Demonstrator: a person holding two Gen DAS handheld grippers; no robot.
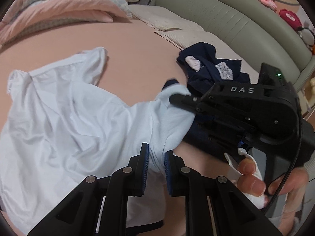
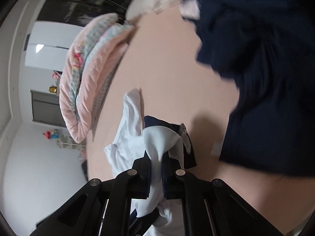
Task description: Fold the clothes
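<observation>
I have the white garment [image 1: 65,122] pinched in both grippers; my left gripper [image 1: 155,167] is clamped on a bunched ridge of its pale cloth at about 6 o'clock in the left wrist view, and my right gripper [image 1: 173,98] has bitten a thinner corner of the same cloth toward 3 o'clock, its jaws closed tight on it. The rest of the garment sprawls crumpled over the pink bed [image 1: 137,45] toward 9 o'clock, not yet flat; a dark navy garment [image 1: 212,68] lies heaped just beyond my right gripper at about 2 o'clock.

The risks as I judge them: the right grip looks shallow, only a small fold of cloth, so a firm pull to spread the garment could slip it free; both grippers hold bunched fabric rather than a clean edge, so any fold made from here may come out skewed and wrinkled; and dark cloth lies right beside the right gripper, so the navy garment could be dragged along if it has been caught.
</observation>
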